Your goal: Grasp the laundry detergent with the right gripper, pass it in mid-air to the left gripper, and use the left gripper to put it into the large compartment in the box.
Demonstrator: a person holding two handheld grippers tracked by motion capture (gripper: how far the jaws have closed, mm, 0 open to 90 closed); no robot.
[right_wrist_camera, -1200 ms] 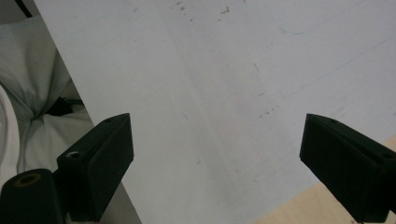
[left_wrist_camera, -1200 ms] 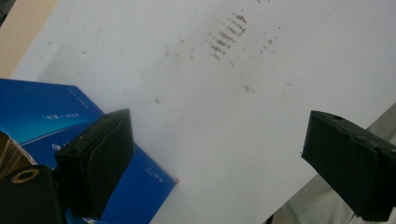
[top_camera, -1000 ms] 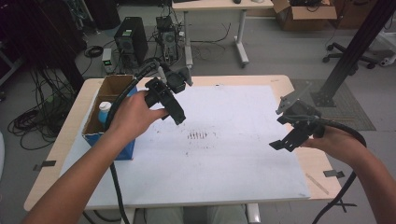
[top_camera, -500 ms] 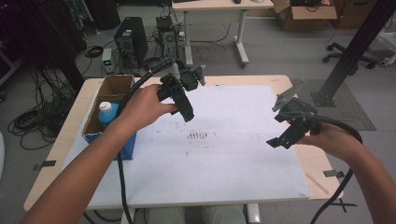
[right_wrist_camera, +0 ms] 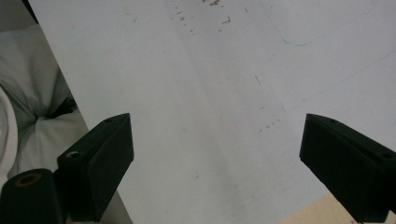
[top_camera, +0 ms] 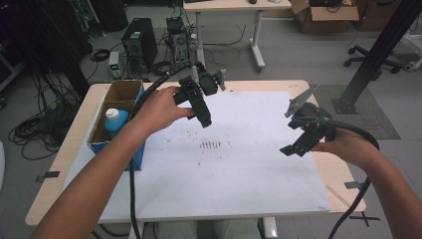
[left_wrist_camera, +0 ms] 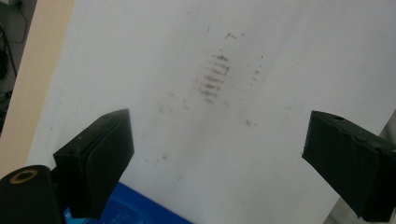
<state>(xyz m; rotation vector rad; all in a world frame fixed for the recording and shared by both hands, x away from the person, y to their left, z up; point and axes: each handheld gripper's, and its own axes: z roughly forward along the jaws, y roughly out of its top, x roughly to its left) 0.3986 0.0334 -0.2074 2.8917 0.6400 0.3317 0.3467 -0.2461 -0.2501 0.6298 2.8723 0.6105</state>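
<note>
Two black hand-held grippers hover above the pale wooden worktop (top_camera: 318, 172) in the high view, both over the large white paper sheet (top_camera: 239, 174) that covers most of it. The left gripper (top_camera: 201, 112) hangs over the sheet's far left part, just beyond a patch of small dark smudge marks (top_camera: 211, 144). The right gripper (top_camera: 293, 148) hangs near the sheet's right edge. A brown cardboard box with a blue front (top_camera: 117, 117) stands at the worktop's left edge, and a blue bottle with a white cap (top_camera: 116, 121) sits upright inside it, the nearest thing to the left gripper.

From the left gripper view, the jaws stand wide apart with nothing between them; the smudge marks (left_wrist_camera: 212, 77) lie ahead, and a blue edge (left_wrist_camera: 135, 212) shows at the bottom.

From the right gripper view, the jaws are likewise spread wide and empty over bare paper (right_wrist_camera: 224, 102), with faint pencil-like lines across it.

I judge the risk to be a reach for the bottle catching the box wall and tipping or dragging it off the edge; a trailing cable could also snag the box. No readable writing or brand appears anywhere.
</note>
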